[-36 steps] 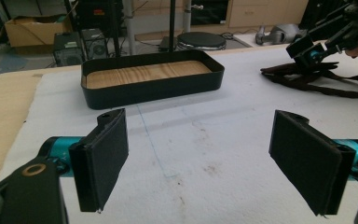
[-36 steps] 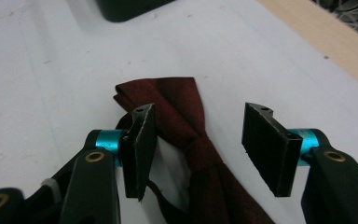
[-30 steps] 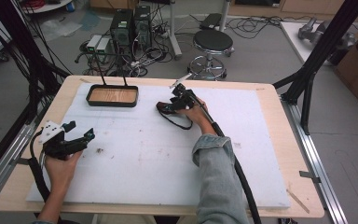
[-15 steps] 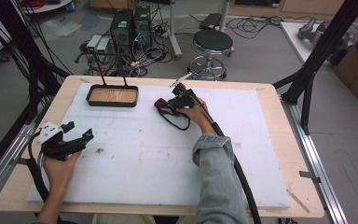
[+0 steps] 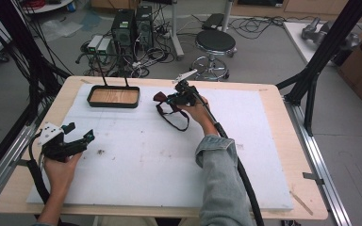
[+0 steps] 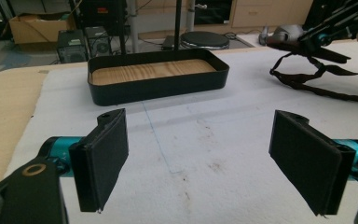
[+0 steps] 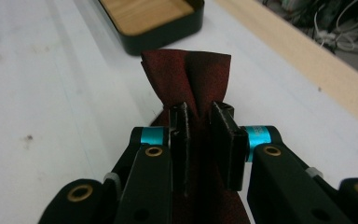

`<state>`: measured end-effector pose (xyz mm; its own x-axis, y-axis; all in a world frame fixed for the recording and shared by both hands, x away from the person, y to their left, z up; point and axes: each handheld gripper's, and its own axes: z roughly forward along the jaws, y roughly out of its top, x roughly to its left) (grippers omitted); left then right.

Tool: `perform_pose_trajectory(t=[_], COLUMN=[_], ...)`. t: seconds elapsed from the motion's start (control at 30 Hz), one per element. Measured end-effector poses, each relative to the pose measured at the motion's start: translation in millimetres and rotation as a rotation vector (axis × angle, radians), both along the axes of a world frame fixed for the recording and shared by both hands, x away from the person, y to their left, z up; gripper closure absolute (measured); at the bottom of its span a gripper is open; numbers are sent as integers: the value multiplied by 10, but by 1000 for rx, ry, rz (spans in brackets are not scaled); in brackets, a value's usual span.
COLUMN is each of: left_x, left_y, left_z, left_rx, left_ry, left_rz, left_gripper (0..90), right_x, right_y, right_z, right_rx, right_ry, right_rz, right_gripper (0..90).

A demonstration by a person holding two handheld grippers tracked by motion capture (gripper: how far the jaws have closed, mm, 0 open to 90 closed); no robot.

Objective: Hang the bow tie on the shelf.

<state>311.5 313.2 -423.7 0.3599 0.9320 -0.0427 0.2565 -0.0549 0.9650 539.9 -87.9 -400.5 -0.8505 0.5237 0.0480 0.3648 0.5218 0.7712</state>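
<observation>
the right gripper (image 5: 169, 99) sits in the upper middle of the high view, its jaws having just been closing and now pinched on a dark red cloth piece (image 7: 186, 77) — in the right gripper view the fabric bunches between the two black pads (image 7: 181, 135) and fans out above them at the centre of the frame. a black strap (image 5: 173, 117) trails from it onto the white mat (image 5: 264, 155), looping just below the gripper in the high view. the black tray (image 5: 113, 97) with a wooden floor lies to the left of it, near but apart. the left gripper (image 5: 80, 136) rests at the lower left of the high view — its jaws spread wide with nothing between them.
</observation>
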Motion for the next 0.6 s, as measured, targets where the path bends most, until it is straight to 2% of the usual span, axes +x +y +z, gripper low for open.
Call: perform_pose_trajectory(t=[0.07, 0.2, 0.23, 0.27, 0.57, 0.6], left_x=[5, 11, 13, 15, 24, 25], left_y=[-9, -15, -17, -20, -47, -47], left_z=[1, 1, 0, 0, -3, -3], left_rx=[2, 2, 2, 2, 7, 9], left_ry=[-1, 0, 0, -1, 2, 3], left_rz=[-4, -6, -7, -7, -14, -14], left_gripper=[200, 200, 200, 200, 200, 200], right_x=[-34, -62, -80, -91, -149, -154], right_y=[12, 16, 16, 19, 55, 47], right_z=[80, 161, 216, 246, 434, 479], right_rx=[42, 67, 100, 111, 163, 187], right_ry=[-27, -53, -69, -72, -124, -129], right_rz=[9, 17, 21, 24, 44, 43], right_gripper=[776, 775, 775, 775, 775, 775])
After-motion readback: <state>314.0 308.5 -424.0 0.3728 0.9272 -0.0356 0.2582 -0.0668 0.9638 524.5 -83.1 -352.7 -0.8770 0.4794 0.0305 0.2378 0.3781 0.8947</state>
